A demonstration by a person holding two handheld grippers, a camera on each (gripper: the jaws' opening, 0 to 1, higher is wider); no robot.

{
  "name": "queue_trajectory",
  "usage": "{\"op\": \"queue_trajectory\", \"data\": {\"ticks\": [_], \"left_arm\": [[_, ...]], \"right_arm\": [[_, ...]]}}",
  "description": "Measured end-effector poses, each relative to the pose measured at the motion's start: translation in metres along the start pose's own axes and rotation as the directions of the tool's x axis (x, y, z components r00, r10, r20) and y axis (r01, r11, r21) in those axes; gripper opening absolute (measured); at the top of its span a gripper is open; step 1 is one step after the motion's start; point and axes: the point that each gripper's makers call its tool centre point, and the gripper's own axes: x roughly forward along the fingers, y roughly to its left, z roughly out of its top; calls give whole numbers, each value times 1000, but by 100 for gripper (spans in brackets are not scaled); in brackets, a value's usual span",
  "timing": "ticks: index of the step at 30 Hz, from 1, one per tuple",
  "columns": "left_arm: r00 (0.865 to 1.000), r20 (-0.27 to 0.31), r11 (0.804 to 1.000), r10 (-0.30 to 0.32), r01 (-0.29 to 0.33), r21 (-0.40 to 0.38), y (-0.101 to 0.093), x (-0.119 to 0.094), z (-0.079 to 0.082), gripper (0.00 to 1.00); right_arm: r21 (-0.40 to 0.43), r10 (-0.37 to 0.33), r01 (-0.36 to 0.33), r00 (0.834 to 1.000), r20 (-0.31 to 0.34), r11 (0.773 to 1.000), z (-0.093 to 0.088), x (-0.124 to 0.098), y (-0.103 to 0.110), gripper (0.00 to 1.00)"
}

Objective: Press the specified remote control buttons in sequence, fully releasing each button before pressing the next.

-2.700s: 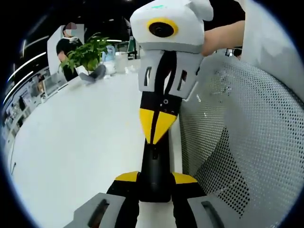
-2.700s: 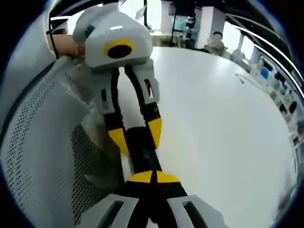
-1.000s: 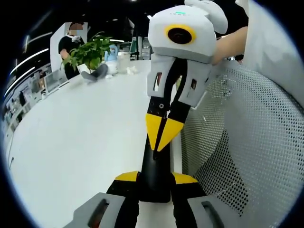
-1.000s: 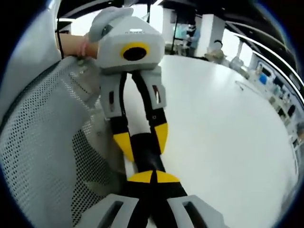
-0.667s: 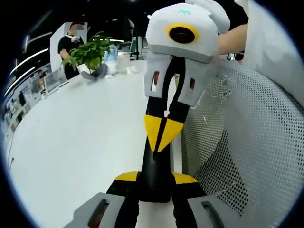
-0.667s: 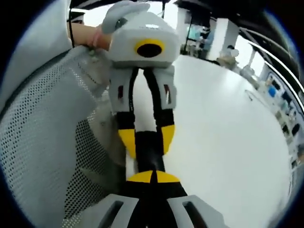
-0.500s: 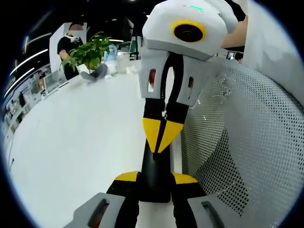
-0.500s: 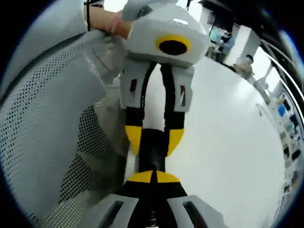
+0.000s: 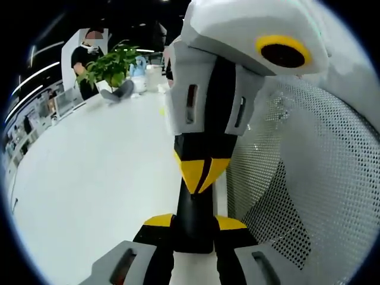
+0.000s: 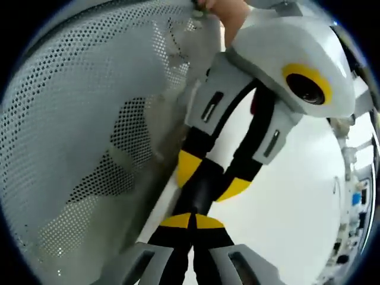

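No writing legible. Your left gripper (image 9: 195, 221) clamps the black remote (image 9: 195, 211); your right gripper (image 10: 191, 221) presses closed onto it.

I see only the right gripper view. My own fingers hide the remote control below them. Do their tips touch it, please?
Observer: In the left gripper view, the right gripper has its yellow fingers shut together, and their point seems to meet the black remote control.
Operator: What stands on the table beyond it?
Observer: A green potted plant, at the far part of the white table.
Operator: Is anybody near there?
Observer: Yes, a person in a dark top is behind the plant.
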Motion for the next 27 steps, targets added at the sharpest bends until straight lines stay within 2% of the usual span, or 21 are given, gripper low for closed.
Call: {"op": "queue_trajectory", "data": {"ticks": [4,7,8,10,13,15,16,17,19,20,23,24,26,27], "left_arm": [[1000,0,1000,0,0,0,0,0,0,25],[1000,5,1000,-1,1,-7,0,0,1,25],[1000,6,1000,0,0,-10,0,0,1,25],[1000,4,1000,1,-1,-7,0,0,1,25],[1000,4,1000,1,-1,-5,0,0,1,25],[1000,4,1000,1,-1,-3,0,0,1,25],[1000,4,1000,1,-1,-3,0,0,1,25],[1000,4,1000,1,-1,-3,0,0,1,25],[1000,6,1000,1,-1,-7,0,0,1,25],[1000,7,1000,1,-1,-8,0,0,1,25],[1000,8,1000,1,0,-11,0,0,1,25],[1000,8,1000,0,0,-10,0,0,1,25],[1000,8,1000,1,-1,-10,0,0,1,25],[1000,8,1000,1,-1,-10,0,0,1,25]], "right_arm": [[57,6,-6,1000,2,998,-1,0,0,0],[180,-16,10,999,30,984,-1,-1,-1,0],[244,-37,23,998,52,970,-1,-1,-2,0],[308,-70,41,994,82,951,-1,-2,-3,0],[374,-132,75,983,131,924,-1,-3,-3,0],[411,-178,94,969,171,907,-1,-4,-3,0],[464,-201,93,961,190,881,-1,-4,-3,0],[484,-218,99,956,195,870,-1,-5,-4,0],[476,-230,113,953,195,872,0,-5,-3,0],[488,-236,114,952,196,865,1,-5,-3,0],[494,-232,93,946,228,864,8,-4,-3,0],[488,-230,94,947,226,868,11,-3,-3,0],[435,-211,108,957,197,894,9,-4,-3,0],[437,-209,105,958,196,893,10,-3,-3,0]]}}
